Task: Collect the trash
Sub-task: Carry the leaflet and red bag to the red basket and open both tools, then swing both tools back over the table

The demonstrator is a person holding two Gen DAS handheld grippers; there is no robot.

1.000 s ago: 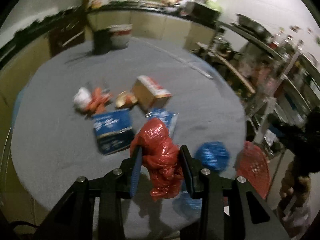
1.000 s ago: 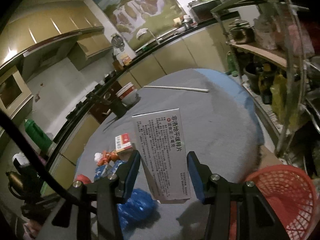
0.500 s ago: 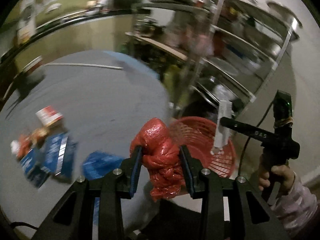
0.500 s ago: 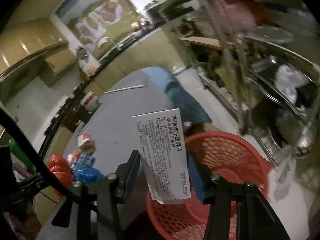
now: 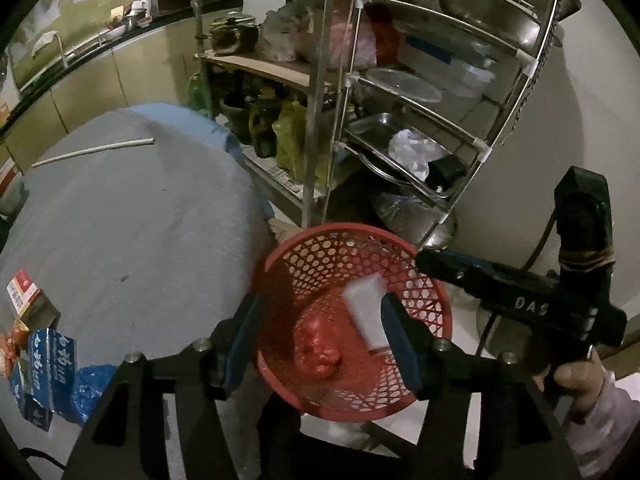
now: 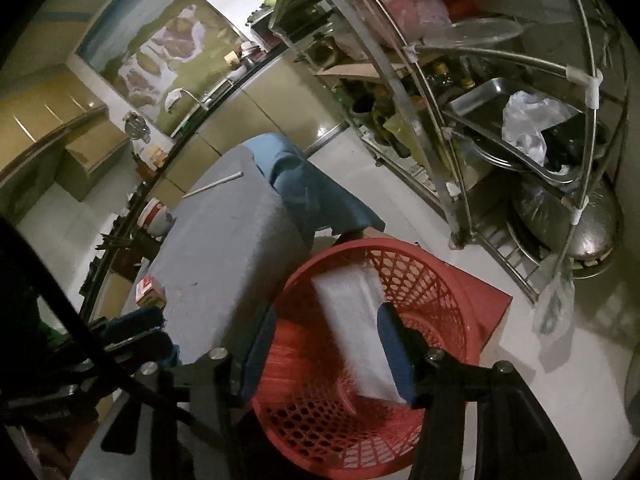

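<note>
My left gripper (image 5: 320, 320) hangs over a red mesh basket (image 5: 304, 248) on the floor beside the table. Its jaws are opening with nothing pressed between them. A crumpled red plastic bag (image 5: 316, 346) lies low inside the basket, below the jaws. Beside it a white box (image 5: 366, 312) shows blurred, dropping in. In the right wrist view my right gripper (image 6: 326, 344) is over the same basket (image 6: 420, 280), jaws opening. The white box (image 6: 352, 320) slides down between them, free of the left pad. The right gripper (image 5: 520, 300) also shows at the right of the left wrist view.
The round table with a grey cloth (image 5: 120, 220) still bears blue boxes (image 5: 52, 356), a blue bag (image 5: 90, 384), a small red and white box (image 5: 24, 288) and a white stick (image 5: 92, 148). A metal rack (image 5: 400, 120) crowded with pots stands right behind the basket.
Both grippers swung from over the table to above the red basket. The left let go of the red bag and the right let go of the white box; both fall in.
</note>
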